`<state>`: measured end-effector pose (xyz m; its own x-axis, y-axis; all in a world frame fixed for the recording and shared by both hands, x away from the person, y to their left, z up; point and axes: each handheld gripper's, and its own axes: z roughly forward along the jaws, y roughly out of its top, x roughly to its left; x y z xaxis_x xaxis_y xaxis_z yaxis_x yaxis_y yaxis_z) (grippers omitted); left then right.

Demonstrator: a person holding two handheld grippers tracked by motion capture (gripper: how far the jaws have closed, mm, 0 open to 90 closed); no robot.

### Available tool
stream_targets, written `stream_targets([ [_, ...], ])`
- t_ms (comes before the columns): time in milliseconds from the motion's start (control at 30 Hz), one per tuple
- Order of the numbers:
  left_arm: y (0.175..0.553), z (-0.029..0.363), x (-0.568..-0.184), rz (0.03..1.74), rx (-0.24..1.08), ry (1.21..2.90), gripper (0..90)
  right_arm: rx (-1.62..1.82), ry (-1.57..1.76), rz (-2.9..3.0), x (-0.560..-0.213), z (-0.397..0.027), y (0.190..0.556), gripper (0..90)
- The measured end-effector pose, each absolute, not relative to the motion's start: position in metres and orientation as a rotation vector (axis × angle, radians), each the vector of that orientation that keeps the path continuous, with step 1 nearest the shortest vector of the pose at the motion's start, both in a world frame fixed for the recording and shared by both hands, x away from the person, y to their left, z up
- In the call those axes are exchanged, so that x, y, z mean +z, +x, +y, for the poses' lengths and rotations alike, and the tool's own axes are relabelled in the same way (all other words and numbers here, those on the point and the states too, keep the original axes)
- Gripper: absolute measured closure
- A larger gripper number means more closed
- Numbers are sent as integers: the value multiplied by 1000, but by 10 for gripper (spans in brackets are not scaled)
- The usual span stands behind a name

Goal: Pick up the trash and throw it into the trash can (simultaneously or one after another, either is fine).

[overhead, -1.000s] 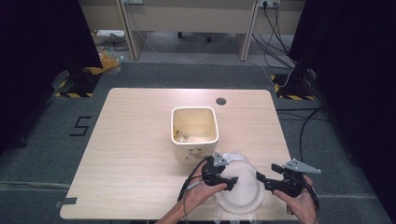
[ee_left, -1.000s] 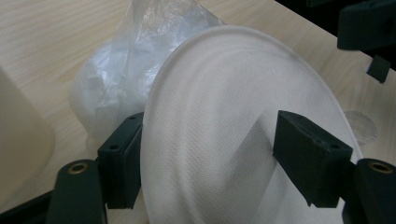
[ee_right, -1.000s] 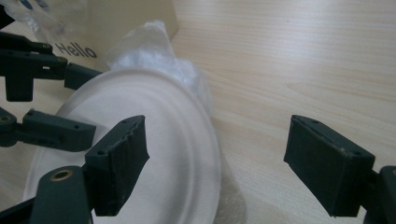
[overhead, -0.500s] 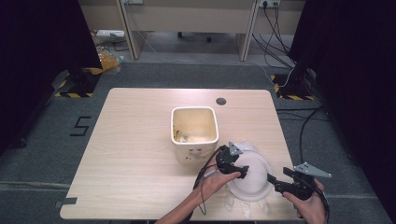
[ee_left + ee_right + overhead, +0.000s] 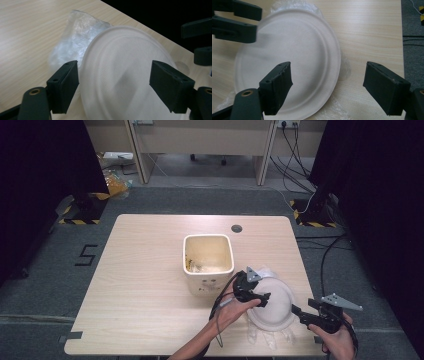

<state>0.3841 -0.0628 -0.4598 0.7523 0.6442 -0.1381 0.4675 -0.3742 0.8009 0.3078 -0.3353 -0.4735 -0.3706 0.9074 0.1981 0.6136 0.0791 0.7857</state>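
White moulded plate: a paper plate (image 5: 272, 301) lies on crinkled clear plastic wrap (image 5: 270, 336) near the table's front right corner, just beside the bin.
Left gripper: the left gripper (image 5: 260, 299) hangs over the plate's left part; its jaws have just been opening and stand apart, the plate showing between them with neither pad pressing on it.
Right gripper: the right gripper (image 5: 296, 310) points at the plate's right rim, jaws spread wide and holding nothing.
Left gripper view: the plate (image 5: 125, 75) rises as a dome, so it lies upside down or tilted; the wrap (image 5: 75, 40) is bunched behind it, and the other gripper's dark jaws stand at the right edge.
Right gripper view: the plate's ridged rim (image 5: 287, 65) is plain, the wrap (image 5: 337, 107) peeks out under it, and the left gripper (image 5: 255, 22) reaches in from the upper left.
Hands: in the high view both forearms enter from the bottom edge, each hand wrapped around its gripper, cable trailing from the left one.
Bin: a cream square bin (image 5: 208, 264) stands mid-table with pale and yellowish scraps in the bottom.
Table: light wood table (image 5: 140, 285) on grey carpet.
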Motion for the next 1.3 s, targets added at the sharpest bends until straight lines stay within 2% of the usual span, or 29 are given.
stream_targets([
  [233, 368, -36, -468, 831, 278, 2103, 246, 1200, 1507, 2017, -471, -335, 308, 227],
  [500, 363, -36, -502, 839, 314, 2184, 262, 1213, 1503, 2031, -471, -333, 312, 227],
  [833, 362, -36, -511, 852, 301, 2184, 263, 1289, 1504, 2073, -468, -323, 321, 245],
  [933, 362, -37, -513, 851, 304, 2185, 258, 1307, 1527, 2086, -472, -322, 327, 281],
  [1033, 362, -38, -513, 846, 310, 2190, 260, 1362, 1500, 2130, -473, -319, 327, 355],
  [1300, 358, -37, -512, 835, 309, 2186, 266, 1479, 1460, 2138, -460, -312, 322, 606],
])
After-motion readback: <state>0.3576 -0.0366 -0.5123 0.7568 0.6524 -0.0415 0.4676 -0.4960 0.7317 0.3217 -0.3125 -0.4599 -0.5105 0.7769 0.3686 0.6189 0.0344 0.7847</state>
